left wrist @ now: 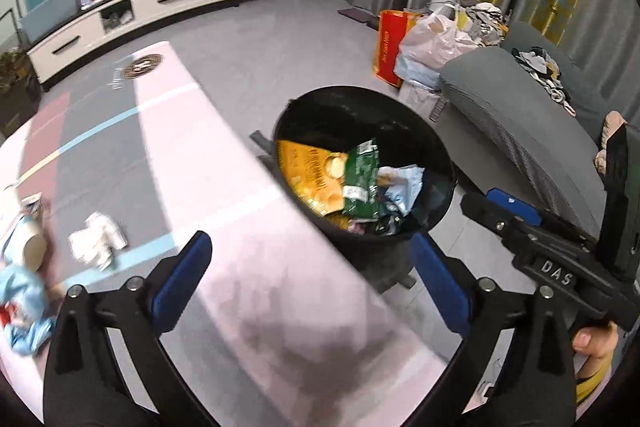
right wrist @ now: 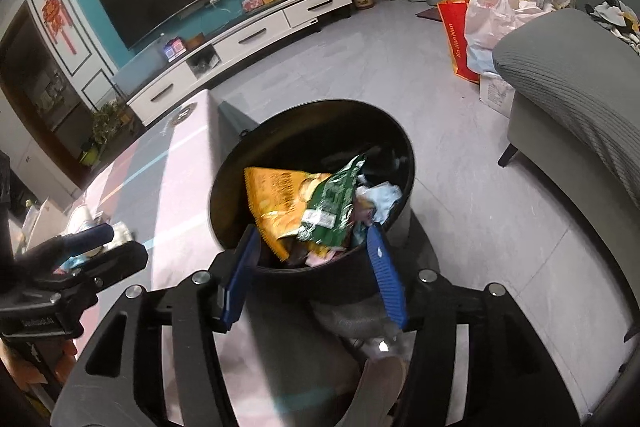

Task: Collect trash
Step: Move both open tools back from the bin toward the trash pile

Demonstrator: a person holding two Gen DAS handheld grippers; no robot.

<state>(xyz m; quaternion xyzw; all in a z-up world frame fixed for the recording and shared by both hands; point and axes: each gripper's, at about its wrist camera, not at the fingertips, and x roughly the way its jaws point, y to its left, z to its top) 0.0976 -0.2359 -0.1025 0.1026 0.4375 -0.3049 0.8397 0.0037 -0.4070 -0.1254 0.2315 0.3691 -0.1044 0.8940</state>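
A black round trash bin [left wrist: 440, 155] stands on the floor beside the table's right edge and also shows in the right wrist view [right wrist: 408, 155]. Inside lie a yellow snack bag [right wrist: 276, 199], a green wrapper [right wrist: 332, 203] and pale crumpled paper [right wrist: 380, 199]. My left gripper [left wrist: 308, 267] is open and empty over the table edge. My right gripper [right wrist: 312, 267] is open and empty just above the bin's near rim. On the table at left lie a crumpled white tissue [left wrist: 98, 241], a paper cup [left wrist: 34, 247] and a blue wrapper [left wrist: 24, 295].
The pink and grey table [left wrist: 224, 187] fills the left. A grey sofa [left wrist: 520, 131] stands right of the bin, with bags [left wrist: 428, 47] and clothes behind it. A TV cabinet [left wrist: 152, 11] runs along the far wall.
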